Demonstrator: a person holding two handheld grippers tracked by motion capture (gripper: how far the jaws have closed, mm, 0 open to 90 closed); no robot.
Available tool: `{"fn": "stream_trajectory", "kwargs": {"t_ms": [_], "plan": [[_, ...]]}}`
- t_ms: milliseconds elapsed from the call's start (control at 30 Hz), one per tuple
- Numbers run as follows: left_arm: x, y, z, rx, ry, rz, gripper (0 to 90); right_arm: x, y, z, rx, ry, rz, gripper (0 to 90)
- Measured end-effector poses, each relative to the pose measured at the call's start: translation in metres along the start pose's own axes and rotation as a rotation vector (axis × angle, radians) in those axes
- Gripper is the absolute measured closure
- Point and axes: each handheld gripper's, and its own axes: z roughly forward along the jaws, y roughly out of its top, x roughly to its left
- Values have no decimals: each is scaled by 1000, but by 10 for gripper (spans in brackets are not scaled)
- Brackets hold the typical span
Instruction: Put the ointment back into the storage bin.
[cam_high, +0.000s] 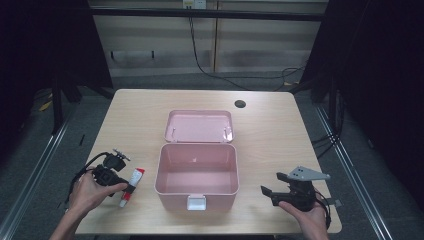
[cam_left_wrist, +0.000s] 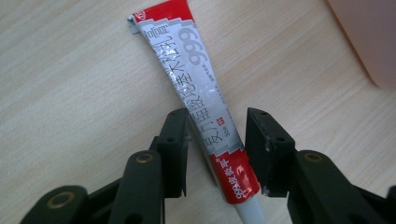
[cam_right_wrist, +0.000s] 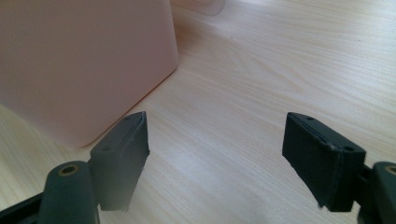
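Near bottom of the high view: left hand (cam_high: 90, 192) lower left, clutching the left gripper (cam_high: 119, 172), which points up-right toward the ointment tube (cam_high: 132, 186). Right hand (cam_high: 312, 217) lower right, with the right gripper (cam_high: 270, 186) pointing left toward the pink box (cam_high: 196, 192). Grey three-cornered plate on top of the right gripper, cable trailing off its right side.

Left gripper view: the tube (cam_left_wrist: 201, 100) lies flat on the wooden table (cam_left_wrist: 70, 93), running from bottom centre up to upper centre of frame, slightly tilted left at the top. Red ends, silver middle with print, white cap at the bottom edge. The two black jaws straddle the tube's lower end, one on each side. Jaws narrow, not clenched: a thin gap shows on the left side; right pad sits just beside or touching the tube edge, cannot tell which. Tube lies on the table, not lifted. Pink box corner at upper right of that frame.

Right gripper view: jaws spread wide apart, nothing between them, bare table (cam_right_wrist: 243, 116) under them. Pink box wall (cam_right_wrist: 84, 60) fills upper left, near the left jaw, not touching.

Farther in the high view: box is open, empty inside, white latch (cam_high: 196, 202) on the near wall. Tube just left of the box, apart from it. Lid (cam_high: 200, 126) behind the box, lying flat at the box's far edge. Small dark hole (cam_high: 240, 104) in the table top beyond, upper right of the lid.
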Motion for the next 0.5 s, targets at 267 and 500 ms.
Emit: {"fn": "stream_trajectory", "kwargs": {"t_ms": [267,500], "plan": [[-5,9,7,40,2,55,657,0,0,0,1,4,0,226],[-11,16,11,105,26,122,661,-1,0,0,0,13,11,226]]}}
